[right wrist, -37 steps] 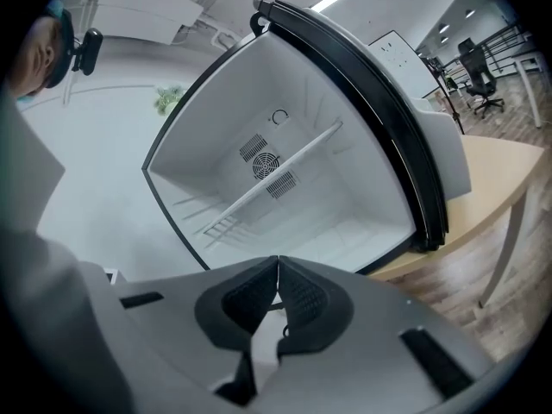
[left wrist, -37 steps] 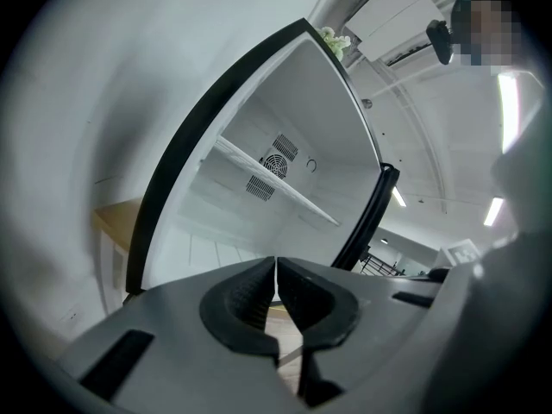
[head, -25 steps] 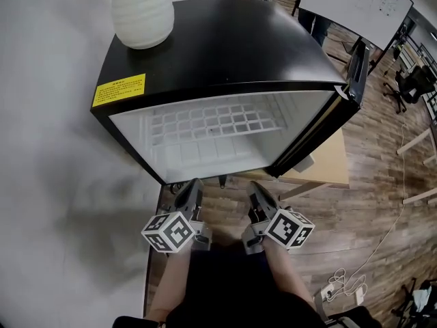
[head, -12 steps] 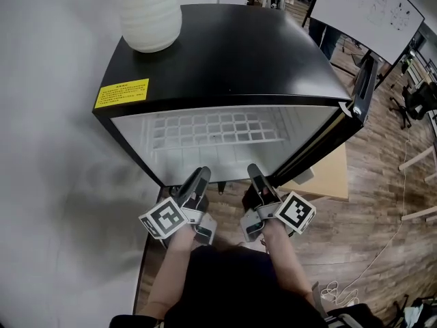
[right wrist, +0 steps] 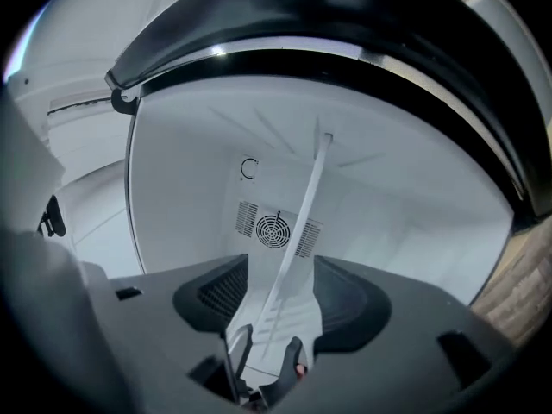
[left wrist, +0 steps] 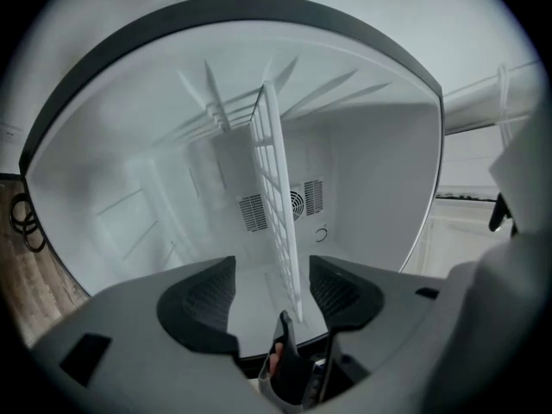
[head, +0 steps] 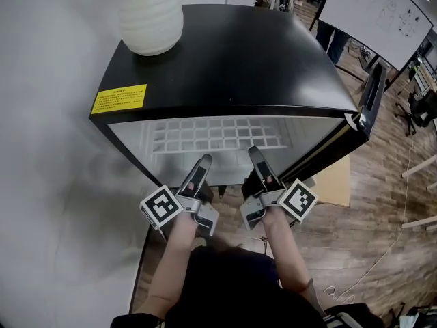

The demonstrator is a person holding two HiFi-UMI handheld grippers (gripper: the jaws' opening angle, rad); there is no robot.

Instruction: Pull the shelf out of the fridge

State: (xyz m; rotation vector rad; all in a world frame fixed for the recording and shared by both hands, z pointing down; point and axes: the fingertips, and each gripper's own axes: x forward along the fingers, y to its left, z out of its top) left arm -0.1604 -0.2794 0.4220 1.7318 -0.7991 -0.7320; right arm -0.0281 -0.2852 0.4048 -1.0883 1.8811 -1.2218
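Even, diffuse indoor light filled the sharp head view. The fridge's [head: 225, 53] glossy black top carried a soft sheen, and a faint grey shadow lay on the pale surface [head: 54, 149] at its left. Both gripper views were round fisheye frames with black corners and bowed lines. The white interior [left wrist: 172, 188] looked bright and low in contrast, while the dark fingers [left wrist: 194, 296] nearest the lens appeared slightly soft.

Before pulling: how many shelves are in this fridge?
1: the white wire shelf, lying across the inside of the open fridge. The gripper views show no other.
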